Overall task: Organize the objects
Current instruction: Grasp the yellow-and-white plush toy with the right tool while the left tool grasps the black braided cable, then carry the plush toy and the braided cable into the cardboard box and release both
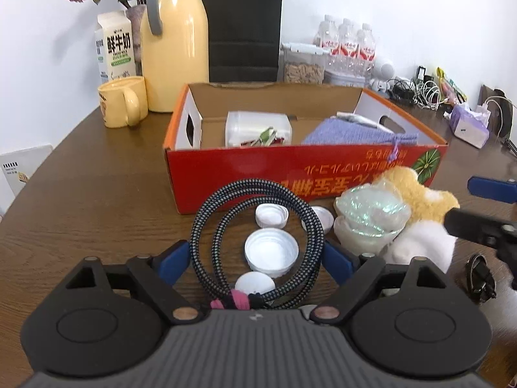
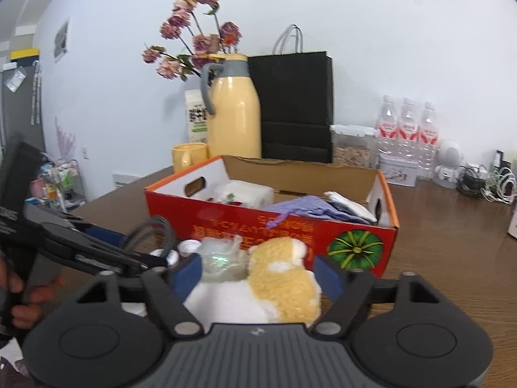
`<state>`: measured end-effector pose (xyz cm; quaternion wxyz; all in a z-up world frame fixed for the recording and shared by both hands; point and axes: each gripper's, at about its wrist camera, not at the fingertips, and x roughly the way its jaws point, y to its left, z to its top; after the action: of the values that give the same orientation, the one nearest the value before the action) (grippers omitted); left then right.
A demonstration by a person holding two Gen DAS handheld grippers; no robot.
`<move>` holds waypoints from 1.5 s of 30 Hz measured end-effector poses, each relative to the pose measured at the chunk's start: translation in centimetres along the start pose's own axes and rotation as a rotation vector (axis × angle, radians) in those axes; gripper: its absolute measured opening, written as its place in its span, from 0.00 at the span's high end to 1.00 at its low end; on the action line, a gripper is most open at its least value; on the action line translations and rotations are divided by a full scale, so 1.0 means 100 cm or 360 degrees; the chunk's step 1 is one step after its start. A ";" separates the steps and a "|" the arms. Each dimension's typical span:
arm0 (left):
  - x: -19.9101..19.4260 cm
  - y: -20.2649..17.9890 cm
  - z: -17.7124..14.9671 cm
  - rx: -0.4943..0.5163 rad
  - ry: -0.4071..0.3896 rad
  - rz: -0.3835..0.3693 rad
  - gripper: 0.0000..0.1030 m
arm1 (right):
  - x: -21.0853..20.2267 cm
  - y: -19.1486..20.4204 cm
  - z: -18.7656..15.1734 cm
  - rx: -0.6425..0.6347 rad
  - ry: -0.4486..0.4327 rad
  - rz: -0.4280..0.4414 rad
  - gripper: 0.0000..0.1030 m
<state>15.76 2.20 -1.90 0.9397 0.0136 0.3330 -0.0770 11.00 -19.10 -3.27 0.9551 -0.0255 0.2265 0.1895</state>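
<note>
Left wrist: coiled cable (image 1: 255, 242) lies flat, tied end nearest.

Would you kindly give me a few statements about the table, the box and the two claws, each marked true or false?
1. The coiled braided cable lies inside the red box. False: it lies on the table, in front of the box.
2. A purple knitted cloth is in the box. True.
3. The plush toy sits between the right claw's open fingers. True.
4. The yellow mug lies tipped over. False: it stands upright.
5. White bottle caps lie within the cable's loop. True.
</note>
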 end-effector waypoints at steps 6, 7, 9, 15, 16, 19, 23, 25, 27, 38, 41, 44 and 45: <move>-0.011 -0.001 0.004 -0.0008 -0.0052 -0.0008 0.14 | 0.032 -0.023 0.006 0.0205 0.0181 -0.0033 0.25; -0.012 -0.002 0.004 -0.0003 -0.0053 -0.0008 0.15 | 0.037 -0.026 0.006 0.0235 0.0212 -0.0015 0.28; -0.013 -0.003 0.005 0.0010 -0.0055 -0.0005 0.15 | 0.048 -0.029 0.005 0.0267 0.0272 0.0013 0.35; -0.018 -0.005 0.006 0.0033 -0.0060 0.0000 0.15 | 0.053 -0.028 0.004 0.0313 0.0289 0.0063 0.50; -0.019 -0.005 0.007 0.0038 -0.0060 0.0004 0.15 | 0.051 -0.029 0.004 0.0319 0.0279 0.0064 0.52; -0.023 -0.004 0.009 0.0040 -0.0060 0.0004 0.16 | 0.040 -0.030 0.004 0.0323 0.0238 0.0052 0.53; -0.033 -0.006 0.015 0.0053 -0.0098 -0.0006 0.16 | 0.021 -0.034 0.010 0.0324 0.0161 0.0040 0.53; -0.039 -0.006 0.020 0.0053 -0.0123 -0.0009 0.16 | 0.011 -0.034 0.015 0.0312 0.0110 0.0030 0.53; -0.044 -0.007 0.026 0.0055 -0.0154 -0.0013 0.16 | 0.001 -0.035 0.022 0.0302 0.0059 0.0031 0.53; -0.038 -0.008 0.089 -0.0036 -0.0305 -0.0041 0.16 | 0.013 -0.048 0.078 0.0349 -0.0139 0.0059 0.53; -0.022 -0.005 0.108 -0.0121 -0.0327 -0.0040 0.16 | 0.040 -0.055 0.097 0.0440 -0.0156 0.0073 0.53; -0.003 -0.006 0.123 -0.0153 -0.0322 -0.0029 0.16 | 0.070 -0.056 0.112 0.0465 -0.0151 0.0026 0.53; 0.006 -0.007 0.127 -0.0157 -0.0308 -0.0020 0.16 | 0.080 -0.057 0.115 0.0474 -0.0144 0.0017 0.53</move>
<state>24.00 0.42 7.64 0.9665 -0.0424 0.2441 -0.0673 24.65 -20.03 3.27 0.9565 0.1264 0.2088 0.1599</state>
